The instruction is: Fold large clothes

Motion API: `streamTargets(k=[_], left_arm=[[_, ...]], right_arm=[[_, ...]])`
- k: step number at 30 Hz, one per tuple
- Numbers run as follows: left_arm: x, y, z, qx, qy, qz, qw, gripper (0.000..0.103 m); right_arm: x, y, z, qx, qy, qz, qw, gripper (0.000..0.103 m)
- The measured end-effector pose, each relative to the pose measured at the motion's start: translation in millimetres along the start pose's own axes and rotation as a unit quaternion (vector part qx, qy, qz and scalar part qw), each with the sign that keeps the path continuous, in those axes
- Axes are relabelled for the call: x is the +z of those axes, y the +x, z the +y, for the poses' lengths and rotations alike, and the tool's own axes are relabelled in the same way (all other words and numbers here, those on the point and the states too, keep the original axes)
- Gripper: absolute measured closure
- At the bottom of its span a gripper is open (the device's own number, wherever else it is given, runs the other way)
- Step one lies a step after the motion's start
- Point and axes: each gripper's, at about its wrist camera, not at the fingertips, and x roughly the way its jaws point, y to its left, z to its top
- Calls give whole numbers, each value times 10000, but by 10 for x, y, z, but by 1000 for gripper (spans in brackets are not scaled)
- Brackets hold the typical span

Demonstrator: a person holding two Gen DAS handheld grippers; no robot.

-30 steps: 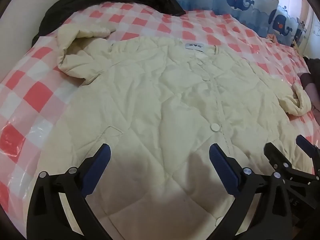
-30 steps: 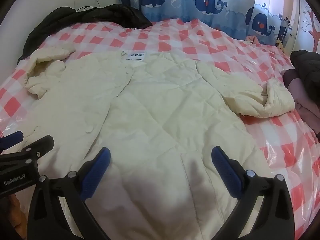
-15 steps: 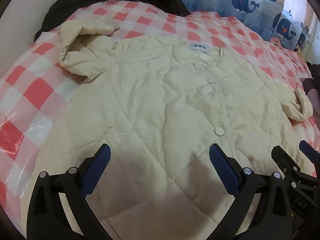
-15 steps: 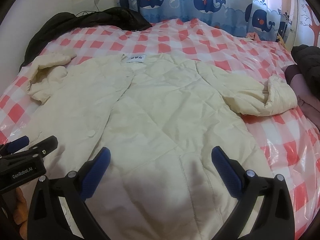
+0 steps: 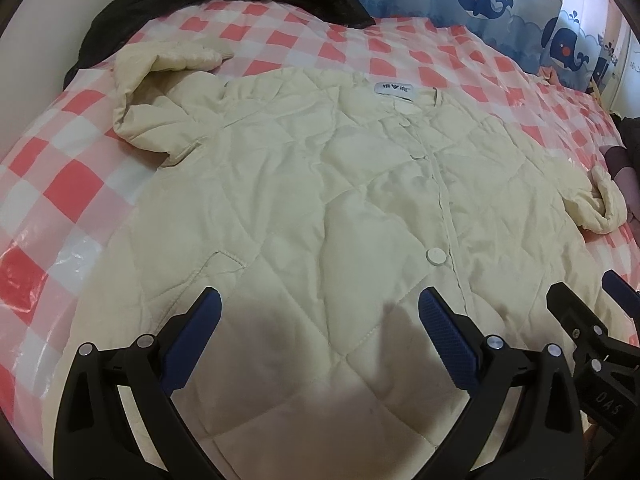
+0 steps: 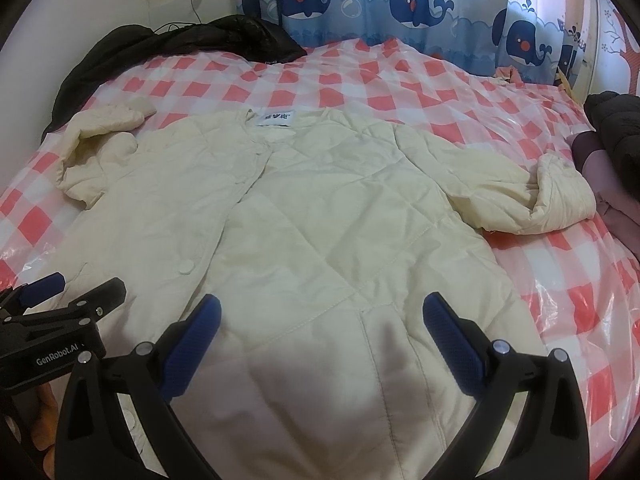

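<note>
Slippage is the likely risk: the puffy cream quilted jacket (image 5: 320,200) could slide on the glossy plastic-covered checked bedspread (image 6: 400,80) if only one layer is pinched. Buttoned and face up, it fills mid-frame, sleeves bunched at both edges, beneath the spread, empty left gripper (image 5: 320,320) and right gripper (image 6: 320,320).

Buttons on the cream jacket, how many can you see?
3 on the jacket, left wrist view: one near the collar, one below it, one low on the front. More may be hidden near the hem.
</note>
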Motion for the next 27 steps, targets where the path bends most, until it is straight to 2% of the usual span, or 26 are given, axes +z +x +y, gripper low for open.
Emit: streamTargets(k=[27], left_arm=[[-24,7,-27,-25,34,54,10000,8]], right_arm=[[10,0,35,15,-9,9,10000,6]])
